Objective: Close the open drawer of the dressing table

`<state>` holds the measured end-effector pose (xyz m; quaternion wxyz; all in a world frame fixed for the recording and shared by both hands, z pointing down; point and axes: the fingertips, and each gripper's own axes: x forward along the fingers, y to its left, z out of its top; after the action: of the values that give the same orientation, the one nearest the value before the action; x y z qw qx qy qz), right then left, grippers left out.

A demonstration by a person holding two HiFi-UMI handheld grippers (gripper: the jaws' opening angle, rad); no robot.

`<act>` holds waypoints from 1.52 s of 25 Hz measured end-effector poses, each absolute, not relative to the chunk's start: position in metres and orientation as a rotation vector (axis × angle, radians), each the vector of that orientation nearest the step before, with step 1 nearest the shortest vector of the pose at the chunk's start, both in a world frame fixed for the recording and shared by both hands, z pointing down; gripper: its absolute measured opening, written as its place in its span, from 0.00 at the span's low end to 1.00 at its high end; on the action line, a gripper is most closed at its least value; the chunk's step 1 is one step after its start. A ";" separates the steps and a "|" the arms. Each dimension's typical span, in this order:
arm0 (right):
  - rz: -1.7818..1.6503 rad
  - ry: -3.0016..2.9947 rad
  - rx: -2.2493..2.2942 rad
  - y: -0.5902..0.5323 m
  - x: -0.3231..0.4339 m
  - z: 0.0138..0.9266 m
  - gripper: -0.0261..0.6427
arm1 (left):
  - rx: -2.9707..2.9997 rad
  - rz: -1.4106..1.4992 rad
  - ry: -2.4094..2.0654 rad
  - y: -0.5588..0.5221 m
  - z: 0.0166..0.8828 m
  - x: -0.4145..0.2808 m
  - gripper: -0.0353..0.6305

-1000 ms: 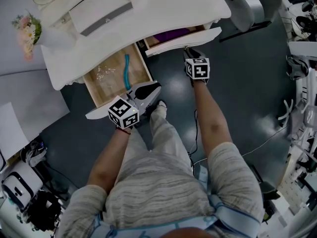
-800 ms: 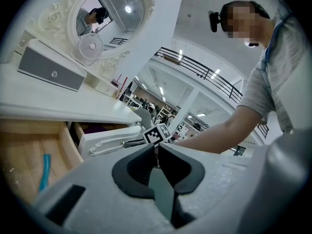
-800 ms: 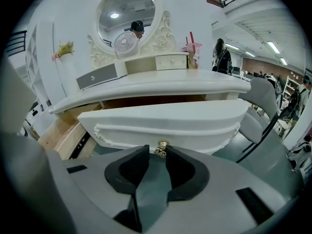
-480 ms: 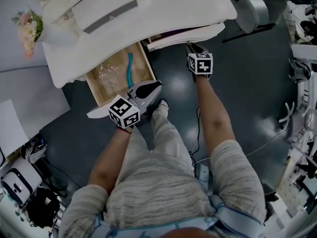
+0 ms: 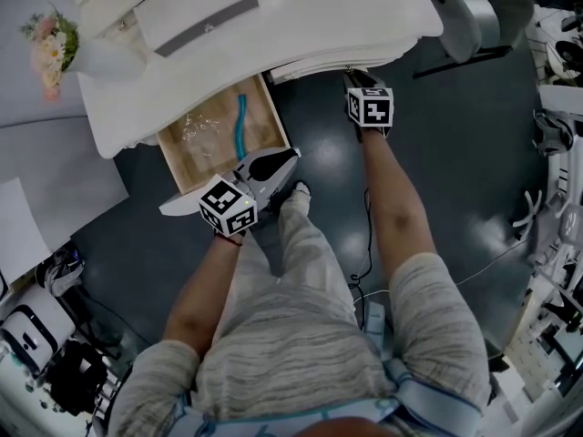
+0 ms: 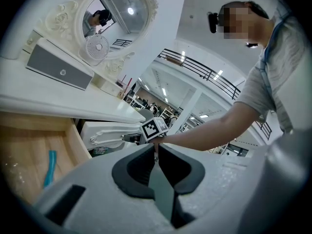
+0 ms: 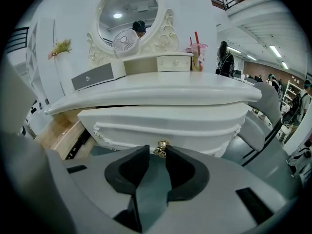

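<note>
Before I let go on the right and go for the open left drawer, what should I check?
1. Right drawer tucked under the tabletop: ok; fully seated: cannot tell.
2. Right claw closed on the brass knob: ok, release it first.
3. Left drawer pulled out: not ok, needs pushing.
4. Teal item and clear bag lie flat on its floor: ok.
5. Left claw shut, empty, near that drawer's front: ok.
</note>
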<state>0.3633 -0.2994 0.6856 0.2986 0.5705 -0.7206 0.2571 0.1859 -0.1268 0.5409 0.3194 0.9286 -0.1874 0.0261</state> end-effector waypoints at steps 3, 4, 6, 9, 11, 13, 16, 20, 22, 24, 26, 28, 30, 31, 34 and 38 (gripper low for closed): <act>0.674 -1.919 1.524 -0.305 0.362 0.685 0.19 | 2.440 0.066 -0.498 -0.127 0.543 0.184 0.11; 0.671 -1.919 1.525 -0.306 0.361 0.686 0.19 | 2.439 0.063 -0.498 -0.127 0.543 0.184 0.11; 0.660 -1.919 1.521 -0.309 0.361 0.686 0.19 | 2.438 0.058 -0.500 -0.127 0.543 0.183 0.11; 0.644 -1.911 1.510 -0.314 0.361 0.686 0.19 | 2.437 0.052 -0.502 -0.128 0.543 0.183 0.11; 0.636 -1.906 1.506 -0.317 0.361 0.686 0.18 | 2.436 0.051 -0.504 -0.128 0.543 0.182 0.11; 0.632 -1.903 1.503 -0.320 0.359 0.686 0.18 | 2.436 0.048 -0.507 -0.129 0.544 0.180 0.11; 0.628 -1.901 1.500 -0.325 0.358 0.685 0.18 | 2.435 0.042 -0.513 -0.130 0.544 0.178 0.11; 0.626 -1.895 1.503 -0.331 0.356 0.685 0.18 | 2.432 0.035 -0.527 -0.133 0.544 0.174 0.11; 0.624 -1.889 1.503 -0.334 0.356 0.686 0.18 | 2.428 0.033 -0.534 -0.134 0.545 0.173 0.11; 0.623 -1.884 1.501 -0.336 0.355 0.686 0.18 | 2.425 0.032 -0.539 -0.135 0.546 0.171 0.11; 0.622 -1.877 1.504 -0.338 0.356 0.688 0.18 | 2.423 0.030 -0.543 -0.136 0.547 0.170 0.11; 0.621 -1.876 1.508 -0.338 0.357 0.688 0.17 | 2.423 0.029 -0.544 -0.136 0.548 0.169 0.11; 0.617 -1.878 1.505 -0.339 0.357 0.688 0.17 | 2.423 0.028 -0.545 -0.137 0.548 0.169 0.11; 0.614 -1.878 1.501 -0.339 0.356 0.688 0.17 | 2.424 0.027 -0.545 -0.137 0.548 0.169 0.11; 0.602 -1.874 1.485 -0.338 0.357 0.687 0.17 | 2.426 0.027 -0.546 -0.137 0.547 0.170 0.11; 0.596 -1.878 1.455 -0.338 0.356 0.687 0.17 | 2.430 0.028 -0.551 -0.139 0.546 0.168 0.11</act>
<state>0.3560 -0.3378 0.6873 0.3392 0.5588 -0.7213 0.2290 0.1685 -0.1392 0.5456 0.3193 0.9241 -0.2096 0.0108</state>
